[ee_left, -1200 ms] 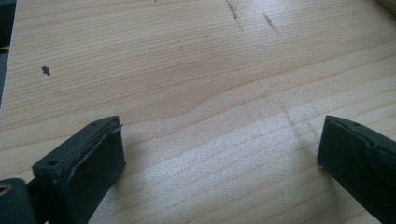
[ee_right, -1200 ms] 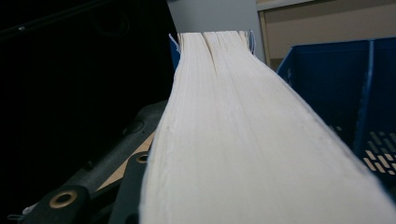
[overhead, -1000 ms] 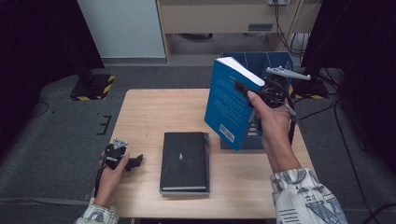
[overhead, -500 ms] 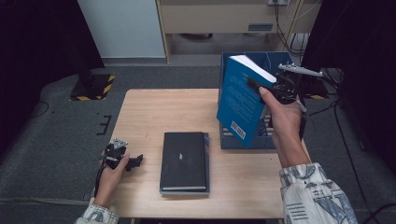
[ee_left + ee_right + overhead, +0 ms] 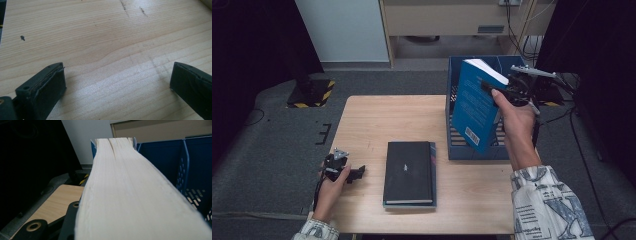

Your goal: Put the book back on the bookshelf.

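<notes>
One blue book (image 5: 474,112) | pinched in right hand-held gripper (image 5: 502,92) | above blue crate (image 5: 457,150)

Black tongs (image 5: 343,169) (grey plate atop); white patterned sleeves (image 5: 546,205).

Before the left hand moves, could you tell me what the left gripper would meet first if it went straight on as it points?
Probably the black book: the left gripper points toward it.

Even overhead light on the table (image 5: 377,120), dark surroundings (near-black at both sides), softly blurred close-ups.
</notes>
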Motion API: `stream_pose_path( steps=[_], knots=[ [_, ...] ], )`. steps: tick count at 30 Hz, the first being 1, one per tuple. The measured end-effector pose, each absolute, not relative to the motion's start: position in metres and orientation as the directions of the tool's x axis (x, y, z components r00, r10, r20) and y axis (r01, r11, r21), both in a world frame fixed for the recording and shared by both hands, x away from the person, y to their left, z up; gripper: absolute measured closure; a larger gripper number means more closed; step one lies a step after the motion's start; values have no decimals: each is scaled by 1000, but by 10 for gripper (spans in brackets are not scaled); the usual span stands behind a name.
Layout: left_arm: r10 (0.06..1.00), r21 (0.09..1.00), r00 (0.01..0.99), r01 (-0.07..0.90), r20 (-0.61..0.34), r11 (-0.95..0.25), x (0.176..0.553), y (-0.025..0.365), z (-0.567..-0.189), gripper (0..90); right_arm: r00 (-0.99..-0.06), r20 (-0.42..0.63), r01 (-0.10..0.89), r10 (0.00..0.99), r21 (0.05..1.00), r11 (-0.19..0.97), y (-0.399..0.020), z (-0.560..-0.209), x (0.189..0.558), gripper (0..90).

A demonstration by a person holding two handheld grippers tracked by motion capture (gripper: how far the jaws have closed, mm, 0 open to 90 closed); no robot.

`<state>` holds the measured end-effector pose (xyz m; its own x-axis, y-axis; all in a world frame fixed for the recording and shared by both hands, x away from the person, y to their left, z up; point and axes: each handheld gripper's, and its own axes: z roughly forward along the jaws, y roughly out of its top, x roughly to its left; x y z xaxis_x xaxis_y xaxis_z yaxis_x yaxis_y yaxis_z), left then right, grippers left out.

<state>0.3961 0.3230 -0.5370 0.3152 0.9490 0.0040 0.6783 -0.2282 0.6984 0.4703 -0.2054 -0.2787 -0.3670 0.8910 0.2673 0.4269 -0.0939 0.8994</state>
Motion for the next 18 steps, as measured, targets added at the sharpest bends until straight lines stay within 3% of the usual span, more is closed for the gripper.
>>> stream_pose_path(
  steps=[18],
  knots=[
    [949, 699, 316, 678, 3, -228, 396, 322, -537, 0, -298, 257, 391, 919, 911, -128, -191, -281, 501, 606]
  ],
)
